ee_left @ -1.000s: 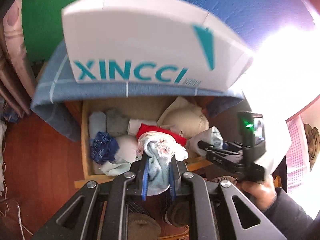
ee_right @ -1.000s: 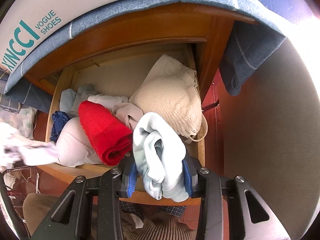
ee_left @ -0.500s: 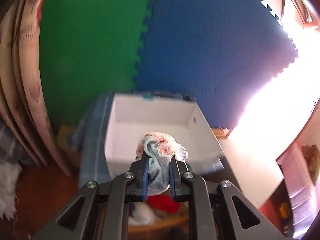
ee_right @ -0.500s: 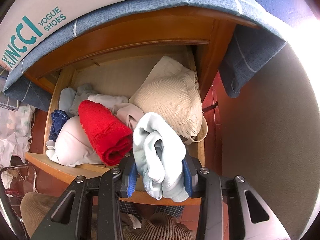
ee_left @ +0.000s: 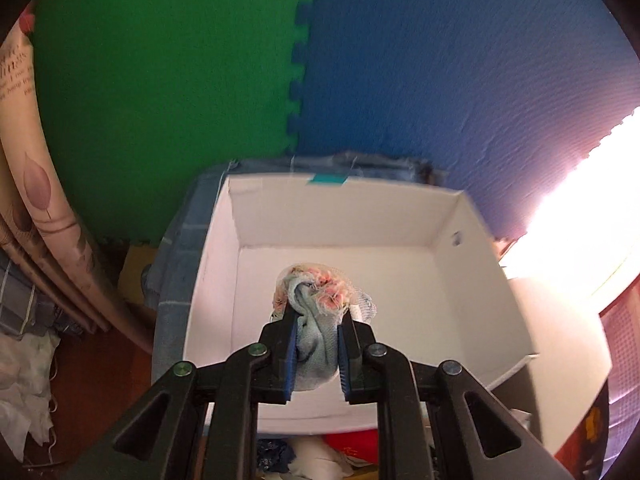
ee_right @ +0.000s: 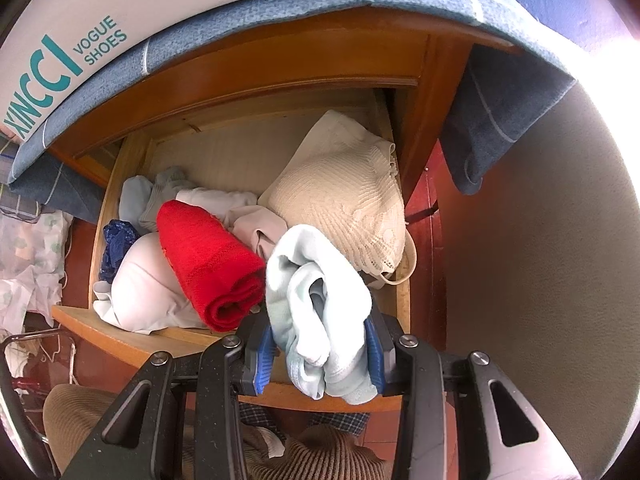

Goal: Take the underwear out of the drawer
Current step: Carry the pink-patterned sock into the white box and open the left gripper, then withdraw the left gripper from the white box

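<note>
My left gripper (ee_left: pixel 318 326) is shut on a rolled floral and pale blue piece of underwear (ee_left: pixel 320 300), held above the open white shoe box (ee_left: pixel 344 216) on top of the cabinet. My right gripper (ee_right: pixel 320 344) is shut on a folded light blue piece of underwear (ee_right: pixel 316 300), hanging over the front of the open wooden drawer (ee_right: pixel 120 336). Inside the drawer lie a red rolled piece (ee_right: pixel 204 256), a cream lace garment (ee_right: pixel 344 200), a white padded piece (ee_right: pixel 144 284), a dark blue piece (ee_right: pixel 116 240) and pale folded pieces at the back.
A blue checked cloth (ee_right: pixel 280 4) covers the cabinet top under the shoe box. Green and blue foam mats (ee_left: pixel 200 60) line the wall behind. Rolled paper (ee_left: pixel 36 184) leans at the left. The person's knees (ee_right: pixel 320 456) sit below the drawer front. Bright glare fills the right.
My left gripper has risen with the floral underwear from the drawer front to above the inside of the shoe box. The right gripper has stayed put with its light blue piece.
</note>
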